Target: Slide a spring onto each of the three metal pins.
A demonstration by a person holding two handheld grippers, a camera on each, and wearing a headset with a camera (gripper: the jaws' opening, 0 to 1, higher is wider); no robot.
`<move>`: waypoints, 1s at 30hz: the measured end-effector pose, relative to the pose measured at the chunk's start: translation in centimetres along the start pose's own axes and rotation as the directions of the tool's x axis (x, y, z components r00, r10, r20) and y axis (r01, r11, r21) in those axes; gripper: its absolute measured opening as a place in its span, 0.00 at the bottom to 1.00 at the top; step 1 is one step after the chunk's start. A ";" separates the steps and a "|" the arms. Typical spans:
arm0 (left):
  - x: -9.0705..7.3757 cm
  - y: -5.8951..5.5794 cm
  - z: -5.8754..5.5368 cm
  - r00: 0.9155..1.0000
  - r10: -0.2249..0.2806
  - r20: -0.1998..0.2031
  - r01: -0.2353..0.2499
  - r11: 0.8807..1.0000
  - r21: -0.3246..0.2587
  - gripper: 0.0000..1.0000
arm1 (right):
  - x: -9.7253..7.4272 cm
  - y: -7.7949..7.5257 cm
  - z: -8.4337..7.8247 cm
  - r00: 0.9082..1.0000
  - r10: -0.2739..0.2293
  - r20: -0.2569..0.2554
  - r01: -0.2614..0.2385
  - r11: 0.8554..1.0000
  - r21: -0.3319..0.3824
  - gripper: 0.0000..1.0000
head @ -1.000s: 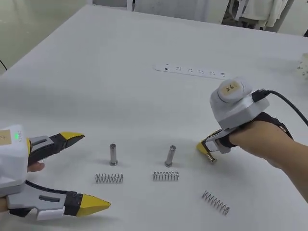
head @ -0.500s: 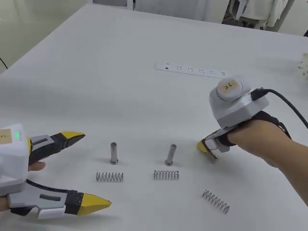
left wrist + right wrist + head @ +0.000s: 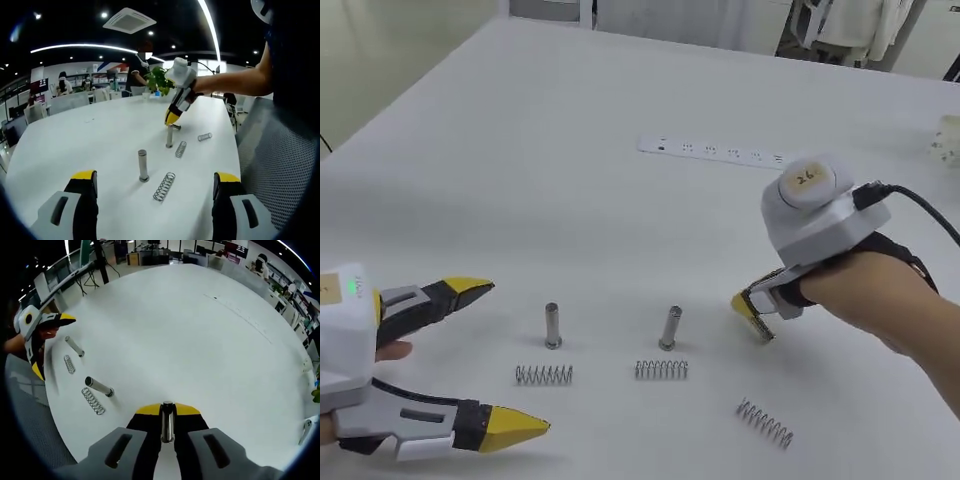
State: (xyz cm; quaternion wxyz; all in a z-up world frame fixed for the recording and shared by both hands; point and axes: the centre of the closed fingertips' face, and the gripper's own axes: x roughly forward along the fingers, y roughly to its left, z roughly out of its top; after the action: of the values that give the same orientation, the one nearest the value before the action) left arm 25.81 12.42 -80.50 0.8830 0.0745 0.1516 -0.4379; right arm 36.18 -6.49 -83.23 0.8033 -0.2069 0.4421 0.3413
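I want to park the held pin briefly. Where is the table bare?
The wide stretch between the power strip and the two standing pins is bare, as is the table at far left. The near edge is crowded: springs, left gripper, right gripper with its pin.

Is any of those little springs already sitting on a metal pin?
No, the left spring, middle spring and right spring all lie flat on the table.
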 end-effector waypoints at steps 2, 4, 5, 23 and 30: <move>0.0 0.0 0.1 1.000 0.000 -0.001 0.000 1.000 0.002 0.93 | -0.4 0.1 0.0 1.000 -0.001 0.007 0.001 1.000 -0.001 0.05; 0.0 -0.1 0.1 1.000 -0.001 -0.001 0.001 1.000 0.003 0.93 | -0.7 0.1 0.0 1.000 -0.003 0.018 0.003 1.000 0.001 0.05; 0.0 -0.2 0.1 1.000 -0.001 -0.002 0.001 1.000 0.004 0.93 | -0.9 0.1 0.0 1.000 -0.003 0.021 0.003 1.000 0.004 0.05; 0.0 -0.6 0.4 1.000 -0.010 -0.002 0.010 1.000 0.012 0.93 | -2.8 0.9 -1.0 0.998 0.010 0.064 -0.013 0.999 0.037 0.05; 0.0 -0.6 0.6 1.000 -0.011 -0.001 0.011 1.000 0.018 0.93 | -3.3 1.2 -1.4 0.997 0.014 0.070 -0.017 0.999 0.040 0.05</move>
State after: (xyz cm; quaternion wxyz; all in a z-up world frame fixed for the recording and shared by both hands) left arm 25.48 11.89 -79.95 0.8797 0.0819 0.1484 -0.4442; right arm 33.26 -7.82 -81.18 0.8195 -0.1750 0.4225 0.3453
